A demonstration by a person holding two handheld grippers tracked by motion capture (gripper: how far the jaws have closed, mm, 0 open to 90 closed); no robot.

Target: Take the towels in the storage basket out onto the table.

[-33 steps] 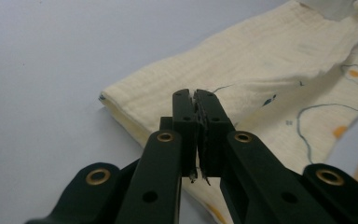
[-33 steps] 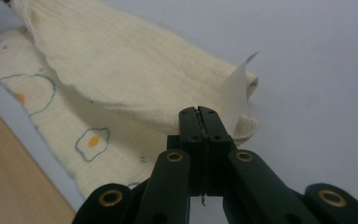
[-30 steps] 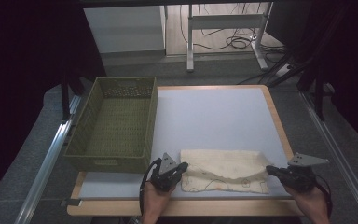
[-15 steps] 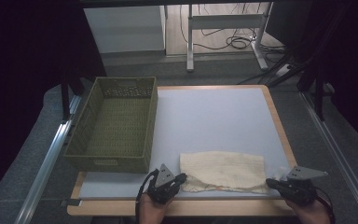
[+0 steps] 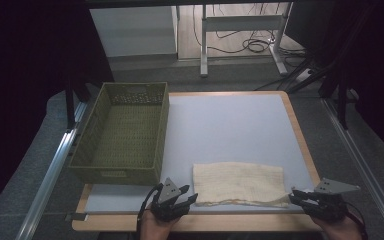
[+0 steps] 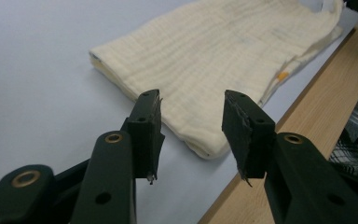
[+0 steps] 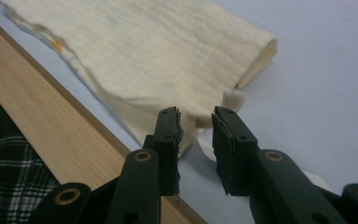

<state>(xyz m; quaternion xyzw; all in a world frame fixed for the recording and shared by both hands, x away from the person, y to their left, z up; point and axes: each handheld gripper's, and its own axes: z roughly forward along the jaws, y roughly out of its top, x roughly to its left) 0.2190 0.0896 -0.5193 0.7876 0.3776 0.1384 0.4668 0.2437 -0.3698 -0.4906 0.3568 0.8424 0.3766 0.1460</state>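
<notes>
Basket (image 5: 122,132) sat empty at bench (image 5: 230,120) left w/ open room beyond; left tool (image 5: 176,196) had just been spreading, nothing between jaws; folded cloth (image 5: 239,182) lay flat nr front edge, likely awaiting basket; right tool (image 5: 307,198) likewise just opened, cloth corner freed.
</notes>
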